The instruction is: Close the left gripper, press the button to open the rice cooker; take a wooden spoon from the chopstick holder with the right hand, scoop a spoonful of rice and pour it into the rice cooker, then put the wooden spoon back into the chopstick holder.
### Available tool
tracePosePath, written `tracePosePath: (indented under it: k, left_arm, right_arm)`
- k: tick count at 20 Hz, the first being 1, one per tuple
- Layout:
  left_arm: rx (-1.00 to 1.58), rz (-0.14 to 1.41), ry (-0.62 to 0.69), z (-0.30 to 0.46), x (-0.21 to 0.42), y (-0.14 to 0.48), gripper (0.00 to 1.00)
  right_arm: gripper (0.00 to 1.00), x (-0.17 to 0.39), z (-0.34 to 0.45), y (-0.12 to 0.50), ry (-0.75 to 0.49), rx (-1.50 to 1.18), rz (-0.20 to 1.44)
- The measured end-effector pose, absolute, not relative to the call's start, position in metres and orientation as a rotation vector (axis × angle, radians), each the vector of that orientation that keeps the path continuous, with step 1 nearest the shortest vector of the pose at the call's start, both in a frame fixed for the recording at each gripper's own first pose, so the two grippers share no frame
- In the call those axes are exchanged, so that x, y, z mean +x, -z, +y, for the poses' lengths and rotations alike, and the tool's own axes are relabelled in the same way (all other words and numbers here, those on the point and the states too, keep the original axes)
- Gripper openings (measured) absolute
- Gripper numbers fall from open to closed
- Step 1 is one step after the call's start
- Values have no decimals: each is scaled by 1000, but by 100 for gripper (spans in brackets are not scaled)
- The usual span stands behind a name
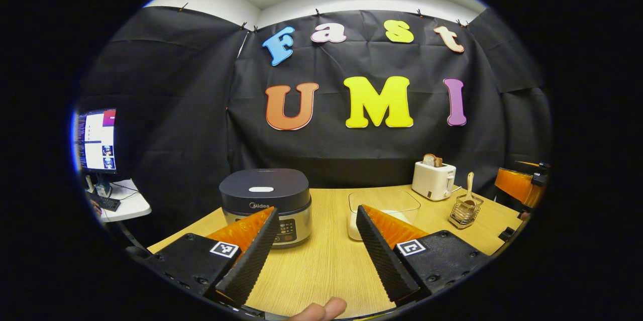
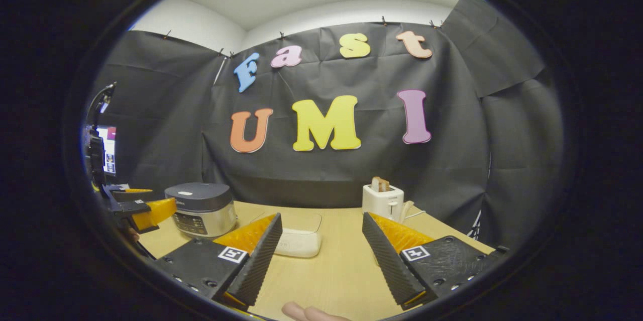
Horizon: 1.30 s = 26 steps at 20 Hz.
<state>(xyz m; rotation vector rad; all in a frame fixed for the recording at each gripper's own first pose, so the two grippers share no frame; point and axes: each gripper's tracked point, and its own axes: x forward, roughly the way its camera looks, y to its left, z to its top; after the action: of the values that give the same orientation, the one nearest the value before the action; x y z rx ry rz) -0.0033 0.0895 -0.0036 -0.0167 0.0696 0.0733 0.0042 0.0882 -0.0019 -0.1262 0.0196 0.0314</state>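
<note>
The dark rice cooker [image 1: 264, 200] stands on the wooden table [image 1: 321, 271] with its lid down, just beyond my left gripper [image 1: 316, 209], which is open and holds nothing. To the right is a clear box of rice [image 1: 384, 208]. Farther right a wire chopstick holder [image 1: 465, 212] keeps the wooden spoon [image 1: 470, 185] upright. In the right gripper view my right gripper [image 2: 322, 215] is open and holds nothing above the table, with the rice box [image 2: 299, 238] ahead of it, the cooker [image 2: 201, 208] to the left and the left gripper [image 2: 145, 213] beside the cooker.
A white toaster [image 1: 433, 179] with a slice of bread stands at the back of the table near the black cloth wall. A monitor [image 1: 95, 140] and keyboard sit on a side desk at the far left. A fingertip [image 1: 321, 308] shows at the bottom edge.
</note>
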Motion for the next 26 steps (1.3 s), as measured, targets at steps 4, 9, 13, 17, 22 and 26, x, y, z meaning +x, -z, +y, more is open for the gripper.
tracePosePath:
  k: [4,9,13,17,22,26]
  left_arm:
    - [2,105,-61,97,9,6,93]
    - [5,157,-50,125,46,-8,62]
    - [-32,238,-22,149,81,-10,18]
    - [-61,357,-14,176,120,-2,3]
    - [-111,547,-35,192,144,31,3]
    - [-100,555,-75,208,147,42,3]
  right_arm:
    - [92,6,86,13,-59,-125,30]
    - [92,10,79,20,-75,-99,41]
    - [95,7,72,19,-76,-97,34]
    - [92,3,65,16,-70,-81,26]
    - [92,0,65,21,-84,-75,38]
    - [95,-3,64,24,-94,-80,42]
